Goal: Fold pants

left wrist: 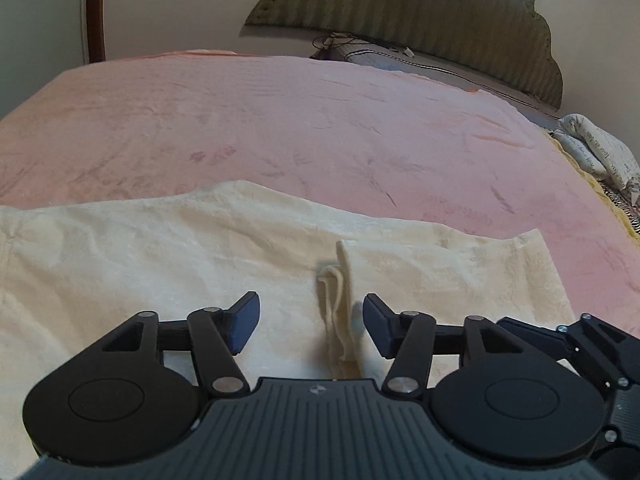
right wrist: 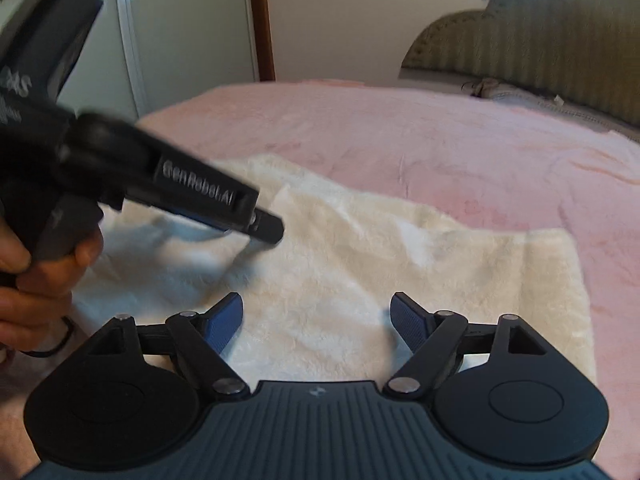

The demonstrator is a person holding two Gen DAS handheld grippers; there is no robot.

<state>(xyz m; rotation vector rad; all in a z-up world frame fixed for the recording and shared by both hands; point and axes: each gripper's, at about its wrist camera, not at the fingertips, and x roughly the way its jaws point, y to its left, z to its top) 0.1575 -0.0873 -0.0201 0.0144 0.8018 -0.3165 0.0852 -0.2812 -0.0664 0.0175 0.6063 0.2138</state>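
Note:
Cream fleece pants (left wrist: 160,264) lie flat on a pink blanket (left wrist: 280,120) that covers the bed. A raised fold or hem ridge (left wrist: 340,304) of the pants stands between the open fingers of my left gripper (left wrist: 311,322), untouched. In the right wrist view the pants (right wrist: 360,248) spread below my right gripper (right wrist: 316,320), which is open and empty just above the fabric. The left gripper (right wrist: 256,224) also shows there, held in a hand at the left, blurred, with its tips over the pants.
A green padded headboard (left wrist: 420,20) stands at the far end of the bed. A printed pillow (left wrist: 596,148) lies at the right edge. Cables (left wrist: 340,40) lie near the headboard. A door with a wooden frame (right wrist: 260,20) stands behind the bed.

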